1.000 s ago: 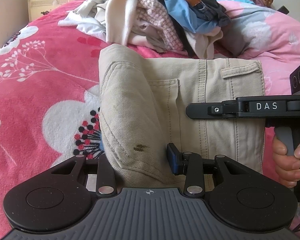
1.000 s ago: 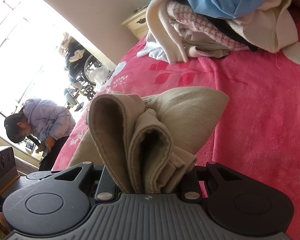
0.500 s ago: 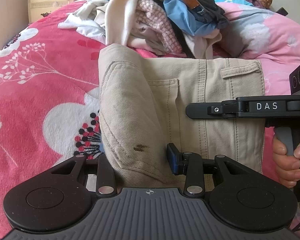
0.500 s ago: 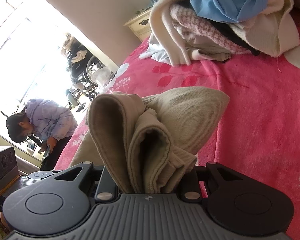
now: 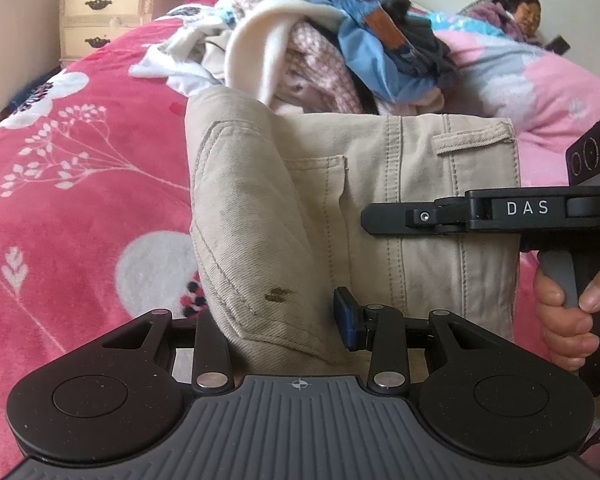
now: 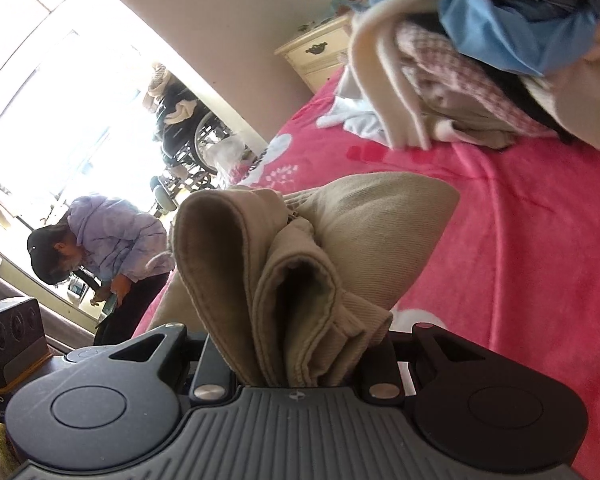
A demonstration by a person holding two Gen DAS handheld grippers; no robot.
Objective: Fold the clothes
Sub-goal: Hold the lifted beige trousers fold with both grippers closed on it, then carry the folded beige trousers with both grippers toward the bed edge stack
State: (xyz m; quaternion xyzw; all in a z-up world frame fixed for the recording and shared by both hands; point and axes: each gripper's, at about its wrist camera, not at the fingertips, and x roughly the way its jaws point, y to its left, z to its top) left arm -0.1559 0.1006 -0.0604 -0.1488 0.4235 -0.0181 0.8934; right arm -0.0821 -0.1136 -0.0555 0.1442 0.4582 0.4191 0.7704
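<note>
Two hand-held grippers (image 5: 284, 320) (image 6: 296, 352) clamping trousers (image 5: 352, 216) (pink bedspread (image 5: 80, 184))

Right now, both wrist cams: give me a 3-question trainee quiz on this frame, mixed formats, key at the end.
1. True or false: both the left gripper and the right gripper are clamped on the khaki trousers.
2. Multiple choice: the pile of unfolded clothes lies (A) beyond the trousers on the pink floral blanket, (B) on the cream nightstand, (C) on the floor.
3. Fill in: in the right wrist view, the fabric between the fingers is bunched in several ____.

Key: 1 true; 2 A; 3 layers (folds).
</note>
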